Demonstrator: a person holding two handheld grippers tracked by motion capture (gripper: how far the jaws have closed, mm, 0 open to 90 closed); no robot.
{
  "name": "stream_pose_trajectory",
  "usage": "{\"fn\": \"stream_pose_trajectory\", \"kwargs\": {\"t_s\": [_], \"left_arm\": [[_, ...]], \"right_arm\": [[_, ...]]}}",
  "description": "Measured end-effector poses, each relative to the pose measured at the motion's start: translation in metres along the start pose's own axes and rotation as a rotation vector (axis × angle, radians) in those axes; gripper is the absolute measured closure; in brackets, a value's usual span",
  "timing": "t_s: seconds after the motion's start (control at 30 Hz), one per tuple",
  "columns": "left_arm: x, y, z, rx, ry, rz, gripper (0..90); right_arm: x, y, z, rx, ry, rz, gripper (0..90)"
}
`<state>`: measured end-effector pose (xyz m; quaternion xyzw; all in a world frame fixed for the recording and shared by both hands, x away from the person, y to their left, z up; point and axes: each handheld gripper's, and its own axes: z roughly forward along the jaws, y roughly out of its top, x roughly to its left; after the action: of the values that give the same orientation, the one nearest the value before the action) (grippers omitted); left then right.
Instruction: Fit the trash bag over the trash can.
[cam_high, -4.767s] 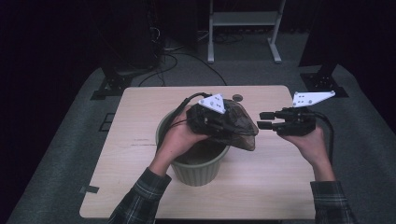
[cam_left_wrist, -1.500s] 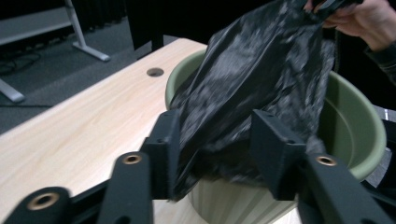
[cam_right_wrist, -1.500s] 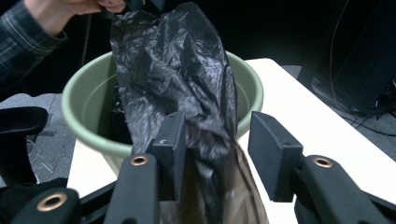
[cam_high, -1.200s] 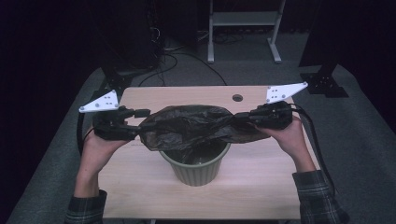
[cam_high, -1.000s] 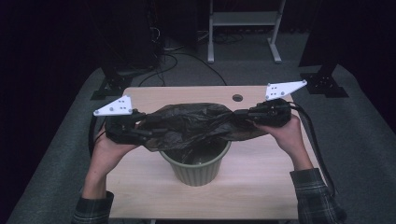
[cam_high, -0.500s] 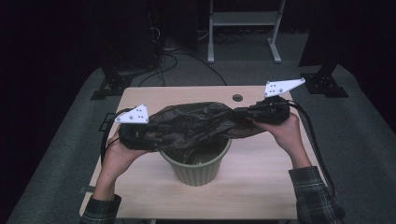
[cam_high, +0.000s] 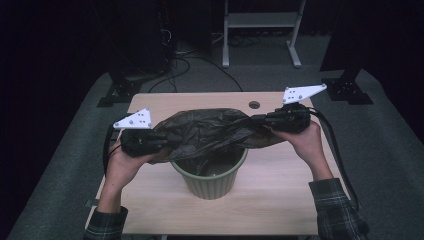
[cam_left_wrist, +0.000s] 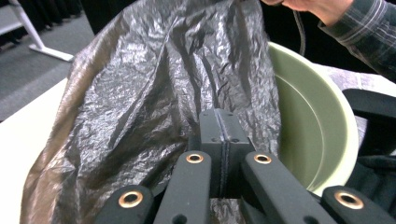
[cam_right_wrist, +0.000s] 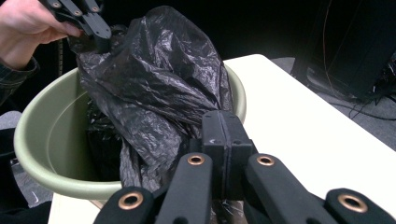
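- The left gripper (cam_high: 159, 141) has come in closer to the green bin (cam_high: 210, 176) than a moment ago, and its jaws have just been closing; now they are pressed together on the left edge of the black bag (cam_high: 210, 131); the right gripper (cam_high: 260, 120) has stayed put
- So both ends of the bag are now pinched; I think the next job is to pull its mouth open over the bin
- The right gripper's jaws are also clamped tight on the bag's other end
- The bag hangs stretched between the two grippers, right above the bin on the counter (cam_high: 280, 200); part of it droops down inside
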<state>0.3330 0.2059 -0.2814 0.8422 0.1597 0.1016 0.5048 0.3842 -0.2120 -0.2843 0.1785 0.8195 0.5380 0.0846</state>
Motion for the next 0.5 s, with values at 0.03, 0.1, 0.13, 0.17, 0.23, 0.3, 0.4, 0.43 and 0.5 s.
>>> {"fn": "stream_pose_trajectory", "kwargs": {"t_s": [0.03, 0.1, 0.13, 0.17, 0.23, 0.3, 0.4, 0.43, 0.5], "left_arm": [[0.002, 0.002, -0.001, -0.006, 0.006, 0.0, 90.0], [0.008, 0.006, -0.003, -0.032, 0.005, -0.013, 90.0], [0.012, 0.008, -0.003, -0.041, 0.01, -0.01, 90.0], [0.017, 0.012, -0.004, -0.055, 0.014, -0.014, 90.0], [0.024, 0.017, -0.005, -0.078, 0.025, -0.018, 90.0], [0.034, 0.021, -0.005, -0.091, 0.044, -0.028, 90.0], [0.05, 0.024, -0.003, -0.112, 0.067, -0.049, 90.0], [0.055, 0.025, -0.002, -0.115, 0.078, -0.054, 90.0], [0.065, 0.024, 0.002, -0.115, 0.097, -0.065, 90.0]], "right_arm": [[-0.001, 0.0, 0.0, -0.002, 0.001, 0.003, 89.6], [-0.002, 0.0, 0.001, -0.002, -0.002, 0.006, 89.5], [-0.002, 0.0, 0.001, -0.003, -0.002, 0.006, 89.5], [-0.002, 0.0, 0.001, -0.004, -0.003, 0.007, 89.5], [-0.003, 0.0, 0.002, -0.006, -0.006, 0.009, 89.5], [-0.005, 0.0, 0.002, -0.006, -0.016, 0.012, 89.4], [-0.011, -0.001, 0.004, -0.011, -0.04, 0.029, 89.3], [-0.013, -0.001, 0.004, -0.016, -0.04, 0.035, 89.2], [-0.017, -0.001, 0.006, -0.024, -0.051, 0.046, 89.3]]}}
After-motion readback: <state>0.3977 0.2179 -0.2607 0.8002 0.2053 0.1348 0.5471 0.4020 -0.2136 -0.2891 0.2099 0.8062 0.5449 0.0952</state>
